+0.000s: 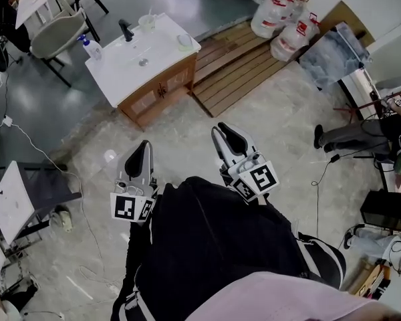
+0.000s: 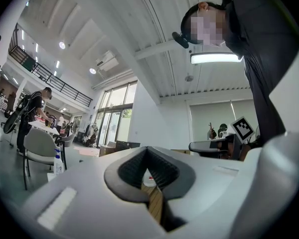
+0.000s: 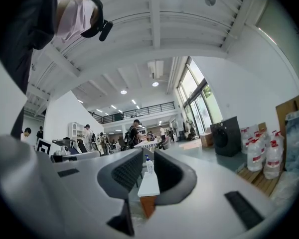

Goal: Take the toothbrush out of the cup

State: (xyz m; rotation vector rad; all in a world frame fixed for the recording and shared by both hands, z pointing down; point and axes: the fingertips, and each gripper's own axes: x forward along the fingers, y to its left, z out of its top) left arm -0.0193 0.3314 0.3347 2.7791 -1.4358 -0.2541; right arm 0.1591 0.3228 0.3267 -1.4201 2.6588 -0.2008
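The cup (image 1: 147, 23) stands at the back of a white vanity top (image 1: 154, 62), beside the black faucet (image 1: 126, 29); a thin toothbrush (image 1: 150, 12) sticks up out of it. Both grippers hover over the floor well short of the vanity. My left gripper (image 1: 144, 150) has its fingertips together and holds nothing; its own view (image 2: 147, 156) looks past the vanity to the pallet. My right gripper (image 1: 226, 134) is open and empty. In the right gripper view (image 3: 148, 169) the vanity (image 3: 149, 185) and a pump bottle (image 3: 149, 163) show between the jaws; the cup is not visible there.
A pump bottle (image 1: 92, 48) and a soap dish (image 1: 185, 42) also sit on the vanity. A wooden pallet (image 1: 237, 65) and water jugs (image 1: 281, 19) lie to its right. A chair (image 1: 57, 35), floor cables (image 1: 27, 139) and a seated person (image 1: 361, 136) flank the area.
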